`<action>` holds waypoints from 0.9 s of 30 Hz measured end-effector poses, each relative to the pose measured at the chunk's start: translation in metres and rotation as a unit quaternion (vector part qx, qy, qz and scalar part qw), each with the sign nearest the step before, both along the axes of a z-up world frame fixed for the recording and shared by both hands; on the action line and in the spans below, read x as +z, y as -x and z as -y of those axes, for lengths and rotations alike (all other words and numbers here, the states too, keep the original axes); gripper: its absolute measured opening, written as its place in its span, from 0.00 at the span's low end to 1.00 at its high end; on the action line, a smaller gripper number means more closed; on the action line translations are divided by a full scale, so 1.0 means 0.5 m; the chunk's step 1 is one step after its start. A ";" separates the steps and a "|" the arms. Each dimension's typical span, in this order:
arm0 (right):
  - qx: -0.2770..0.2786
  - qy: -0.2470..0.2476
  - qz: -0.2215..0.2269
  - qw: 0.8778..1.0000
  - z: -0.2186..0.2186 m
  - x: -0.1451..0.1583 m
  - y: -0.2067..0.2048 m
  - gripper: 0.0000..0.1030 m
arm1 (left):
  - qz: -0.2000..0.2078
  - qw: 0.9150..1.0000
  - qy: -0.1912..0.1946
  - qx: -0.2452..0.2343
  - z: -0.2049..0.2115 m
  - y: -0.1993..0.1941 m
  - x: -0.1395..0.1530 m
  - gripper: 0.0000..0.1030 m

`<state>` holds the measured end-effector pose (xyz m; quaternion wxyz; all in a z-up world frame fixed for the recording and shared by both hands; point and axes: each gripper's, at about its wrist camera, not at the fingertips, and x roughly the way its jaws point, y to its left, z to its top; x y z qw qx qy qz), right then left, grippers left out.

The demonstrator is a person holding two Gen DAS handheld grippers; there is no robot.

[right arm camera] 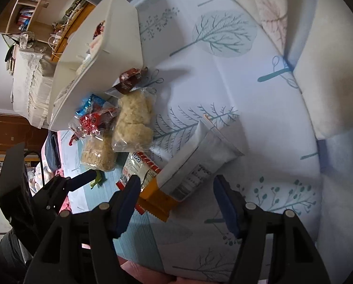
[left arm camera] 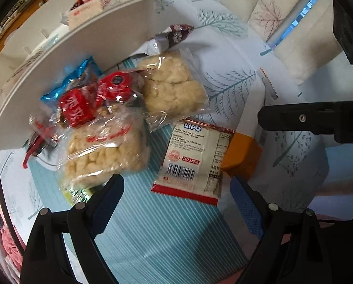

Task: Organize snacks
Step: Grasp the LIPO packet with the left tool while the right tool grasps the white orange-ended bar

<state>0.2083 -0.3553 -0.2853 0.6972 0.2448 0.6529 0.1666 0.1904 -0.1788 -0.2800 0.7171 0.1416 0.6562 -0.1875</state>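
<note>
Crinkly foil, the red-and-white Lipo snack packet (left arm camera: 195,158) looks light, slippery and crushable; take its sealed edge. Left tool (left arm camera: 176,203) and right tool (right arm camera: 176,201) hang released, empty.

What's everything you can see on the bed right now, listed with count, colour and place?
organizer bin: one, white, upper left, snacks inside
clear puffed-snack bags: two, pale yellow, beside the bin
red candy packs: two, atop the pile
blue wrapper: one, against the bin
dark red wrapper: one, behind the pile
Lipo packet: one, red and white, centre
white and orange pouch: one, right of Lipo packet
left gripper: open
right gripper: open
</note>
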 end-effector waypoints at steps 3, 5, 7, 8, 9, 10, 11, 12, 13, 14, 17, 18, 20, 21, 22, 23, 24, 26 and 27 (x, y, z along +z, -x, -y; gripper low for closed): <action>-0.001 0.004 -0.014 1.000 0.000 -0.010 -0.012 0.57 | -0.010 1.000 -0.001 0.001 0.008 -0.009 -0.013 0.88; -0.004 0.005 -0.016 1.000 -0.001 -0.011 -0.018 0.57 | -0.019 1.000 -0.003 0.003 0.015 -0.013 -0.024 0.88; -0.004 0.011 -0.018 1.000 -0.001 -0.014 -0.025 0.57 | -0.025 1.000 -0.009 0.003 0.021 -0.017 -0.034 0.88; -0.003 0.013 -0.021 1.000 -0.001 -0.016 -0.028 0.55 | -0.028 1.000 -0.010 0.004 0.027 -0.019 -0.039 0.88; -0.002 0.017 -0.025 1.000 -0.002 -0.020 -0.030 0.53 | -0.030 0.999 -0.011 0.005 0.030 -0.021 -0.043 0.88; 0.000 0.023 -0.029 0.999 -0.003 -0.023 -0.032 0.52 | -0.032 0.999 -0.012 0.006 0.032 -0.022 -0.046 0.88; 0.002 0.031 -0.035 0.999 -0.007 -0.028 -0.031 0.52 | -0.034 0.999 -0.013 0.008 0.036 -0.023 -0.049 0.88; 0.003 0.033 -0.038 0.999 -0.007 -0.031 -0.032 0.52 | -0.036 0.999 -0.013 0.009 0.039 -0.025 -0.052 0.88; 0.003 0.035 -0.042 0.999 -0.008 -0.034 -0.035 0.52 | -0.037 0.999 -0.014 0.010 0.041 -0.025 -0.055 0.88; 0.004 0.037 -0.045 0.998 -0.009 -0.036 -0.037 0.52 | -0.037 0.999 -0.015 0.011 0.040 -0.025 -0.058 0.88; 0.007 0.038 -0.048 0.998 -0.011 -0.042 -0.043 0.52 | -0.040 0.999 -0.021 0.014 0.045 -0.033 -0.071 0.84; 0.009 0.040 -0.049 0.998 -0.012 -0.043 -0.043 0.52 | -0.040 0.999 -0.022 0.017 0.048 -0.034 -0.076 0.83; 0.011 0.042 -0.049 0.998 -0.018 -0.044 -0.047 0.52 | -0.040 0.999 -0.019 0.021 0.058 -0.038 -0.089 0.79; 0.014 0.043 -0.050 0.998 -0.022 -0.045 -0.049 0.51 | -0.038 0.999 -0.017 0.023 0.058 -0.039 -0.090 0.78; 0.018 0.044 -0.051 0.998 -0.026 -0.047 -0.051 0.51 | -0.036 0.999 -0.017 0.024 0.058 -0.037 -0.091 0.76; 0.021 0.047 -0.050 0.997 -0.029 -0.046 -0.053 0.50 | -0.032 0.999 -0.017 0.025 0.057 -0.037 -0.089 0.74; 0.024 0.049 -0.048 0.997 -0.036 -0.046 -0.055 0.48 | -0.029 0.999 -0.016 0.025 0.058 -0.037 -0.089 0.73; 0.029 0.055 -0.046 0.997 -0.046 -0.045 -0.057 0.47 | -0.022 0.999 -0.017 0.026 0.053 -0.034 -0.083 0.63; 0.032 0.058 -0.045 0.997 -0.049 -0.045 -0.058 0.47 | -0.017 0.999 -0.017 0.026 0.052 -0.030 -0.081 0.60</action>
